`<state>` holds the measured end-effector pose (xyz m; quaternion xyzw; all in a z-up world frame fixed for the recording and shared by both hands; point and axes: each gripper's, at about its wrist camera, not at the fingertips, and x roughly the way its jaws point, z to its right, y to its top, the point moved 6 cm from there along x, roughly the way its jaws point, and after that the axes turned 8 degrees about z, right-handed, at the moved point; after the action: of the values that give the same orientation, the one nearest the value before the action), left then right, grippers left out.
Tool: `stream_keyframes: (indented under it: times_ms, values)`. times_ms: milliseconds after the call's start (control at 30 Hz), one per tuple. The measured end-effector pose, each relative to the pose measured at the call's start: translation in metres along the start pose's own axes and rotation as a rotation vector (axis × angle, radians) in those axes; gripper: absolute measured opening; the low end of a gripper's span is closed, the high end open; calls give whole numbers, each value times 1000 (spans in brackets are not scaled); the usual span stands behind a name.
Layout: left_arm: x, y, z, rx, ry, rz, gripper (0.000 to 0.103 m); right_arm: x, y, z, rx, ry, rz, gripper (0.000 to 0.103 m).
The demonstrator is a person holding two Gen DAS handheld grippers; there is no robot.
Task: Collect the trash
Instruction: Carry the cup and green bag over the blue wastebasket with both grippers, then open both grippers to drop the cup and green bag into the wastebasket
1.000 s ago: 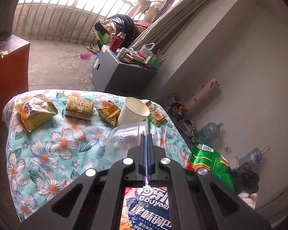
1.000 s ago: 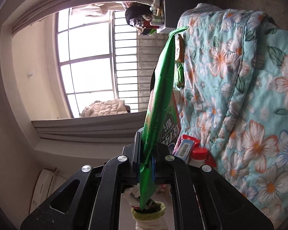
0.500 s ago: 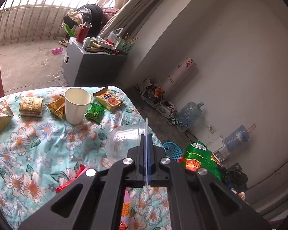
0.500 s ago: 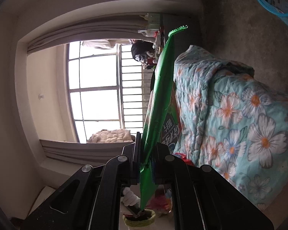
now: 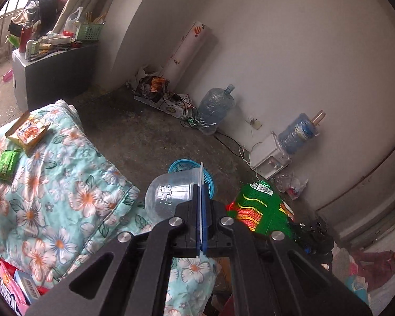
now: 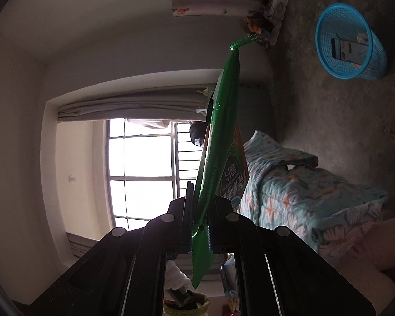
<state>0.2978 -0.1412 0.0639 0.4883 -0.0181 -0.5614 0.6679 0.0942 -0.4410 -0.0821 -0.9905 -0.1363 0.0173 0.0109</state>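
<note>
Left gripper (image 5: pixel 200 205) pinched tight on the flat rim of a clear plastic cup (image 5: pixel 171 194), cup body bulging out to the left of the fingers, printed lettering visible on its side. Beyond the cup, on the bare concrete floor, a blue basket (image 5: pixel 183 163), mostly hidden behind the cup in this view. Just right of the left gripper, a green snack bag (image 5: pixel 260 208) with red and yellow stripes and a barcode near its top edge. Same bag seen edge-on from the right wrist, clamped between the nearly closed fingers of the right gripper (image 6: pixel 200 210), its serrated top pointing away from the camera (right wrist view rolled sideways, window and floor standing on end). Blue basket (image 6: pixel 351 42) open-mouthed at upper right there, a dark box lying inside it, well apart from the bag. On the floral quilt (image 5: pixel 65 184) to the left: an orange wrapper (image 5: pixel 27 133), a small green packet (image 5: pixel 6 164), a red pack (image 5: pixel 11 287) at the lower edge. Along the far wall, 2 water jugs, 1 standing on the floor (image 5: pixel 216 110), 1 tipped on a white dispenser (image 5: pixel 299 133).
</note>
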Motion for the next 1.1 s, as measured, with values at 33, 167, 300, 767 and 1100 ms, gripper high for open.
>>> stream_keyframes:
  times_ms: [33, 167, 300, 767, 1100]
  values:
    - [15, 0, 10, 9, -10, -16, 0, -4, 6, 2, -8, -9, 22, 7]
    - [78, -3, 43, 36, -49, -72, 0, -8, 24, 20, -35, -69, 105, 7]
    - [143, -11, 72, 69, -74, -128, 0, -7, 43, 41, -56, -138, 167, 7]
    - [350, -45, 97, 74, -38, -252, 0, 25, 167, 110, -235, -426, 353, 7]
    - [411, -41, 49, 16, 70, -255, 0, 96, 215, 152, -467, -616, 243, 9]
